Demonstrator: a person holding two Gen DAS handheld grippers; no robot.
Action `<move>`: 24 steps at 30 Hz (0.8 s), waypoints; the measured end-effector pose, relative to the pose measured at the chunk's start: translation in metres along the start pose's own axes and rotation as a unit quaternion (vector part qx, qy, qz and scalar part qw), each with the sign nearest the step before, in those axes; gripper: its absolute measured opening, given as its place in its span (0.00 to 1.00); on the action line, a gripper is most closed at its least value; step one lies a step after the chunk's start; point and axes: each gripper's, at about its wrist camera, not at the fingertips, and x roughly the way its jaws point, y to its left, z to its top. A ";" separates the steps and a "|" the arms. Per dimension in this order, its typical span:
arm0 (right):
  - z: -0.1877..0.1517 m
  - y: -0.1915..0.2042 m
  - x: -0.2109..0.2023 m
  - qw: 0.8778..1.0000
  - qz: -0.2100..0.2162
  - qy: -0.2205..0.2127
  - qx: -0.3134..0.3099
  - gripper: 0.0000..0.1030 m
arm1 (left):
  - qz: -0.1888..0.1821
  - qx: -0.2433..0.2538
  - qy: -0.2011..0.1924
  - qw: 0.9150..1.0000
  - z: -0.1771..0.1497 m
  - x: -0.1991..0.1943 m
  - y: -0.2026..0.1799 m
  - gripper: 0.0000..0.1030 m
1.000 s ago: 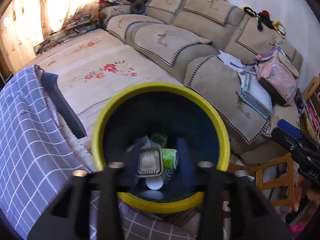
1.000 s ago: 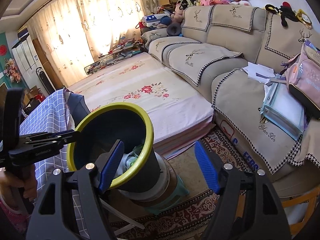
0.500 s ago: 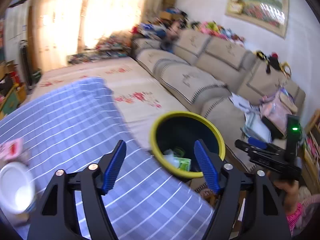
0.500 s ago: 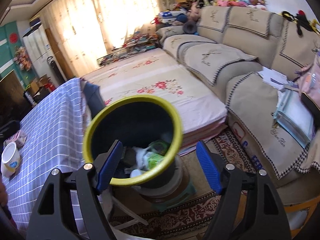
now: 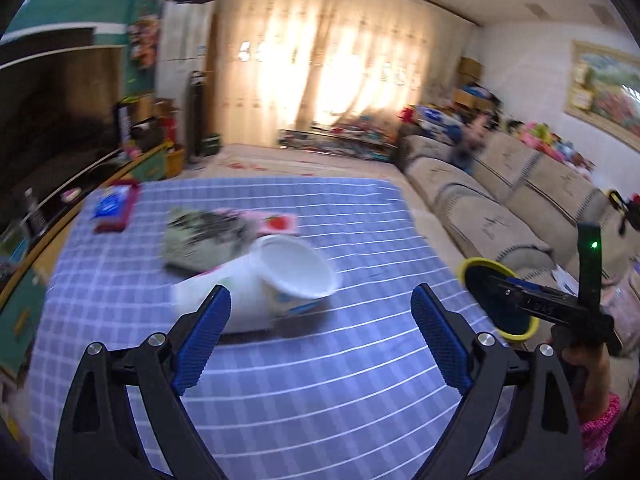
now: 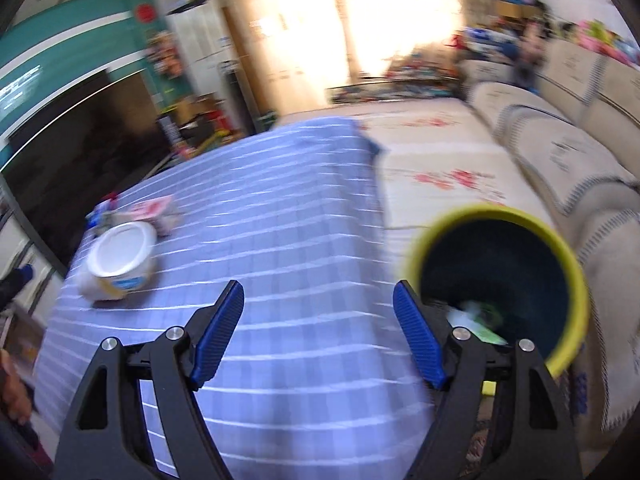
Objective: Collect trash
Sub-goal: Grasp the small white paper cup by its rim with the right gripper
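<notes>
Left wrist view is showing the left gripper [image 5: 320, 336] with jaws opening, nothing between them, over a checked tablecloth [image 5: 320, 400]. One white tub [image 5: 276, 284] is lying tipped beside two flat packets [image 5: 204, 236]; lettering is blurring past reading. Right wrist view is showing the right gripper [image 6: 318, 330] gaping empty, one tub [image 6: 120, 262], and one yellow-rimmed bin [image 6: 500, 268] holding trash.
</notes>
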 end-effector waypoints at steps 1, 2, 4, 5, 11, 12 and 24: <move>0.003 0.014 0.005 1.000 0.013 0.002 -0.010 0.71 | 0.005 -0.005 0.000 1.000 -0.003 -0.002 0.007 0.88; 0.005 0.025 0.008 1.000 0.022 0.003 -0.017 0.72 | 0.010 -0.011 -0.001 1.000 -0.006 -0.006 0.017 0.88; 0.009 0.051 0.018 0.998 0.045 0.009 -0.032 0.72 | 0.018 -0.019 0.000 1.000 -0.011 -0.008 0.030 0.88; 0.012 0.064 0.024 0.998 0.053 0.012 -0.039 0.72 | 0.020 -0.024 -0.001 1.000 -0.016 -0.010 0.039 0.88; 0.032 0.107 0.068 0.995 0.066 0.049 -0.057 0.72 | 0.025 -0.037 -0.003 0.999 -0.028 -0.013 0.052 0.88; 0.034 0.112 0.078 0.995 0.062 0.059 -0.058 0.72 | 0.025 -0.038 -0.003 0.999 -0.029 -0.013 0.055 0.88; 0.042 0.149 0.148 0.989 0.042 0.122 -0.069 0.61 | 0.022 -0.060 0.002 0.998 -0.038 -0.017 0.073 0.89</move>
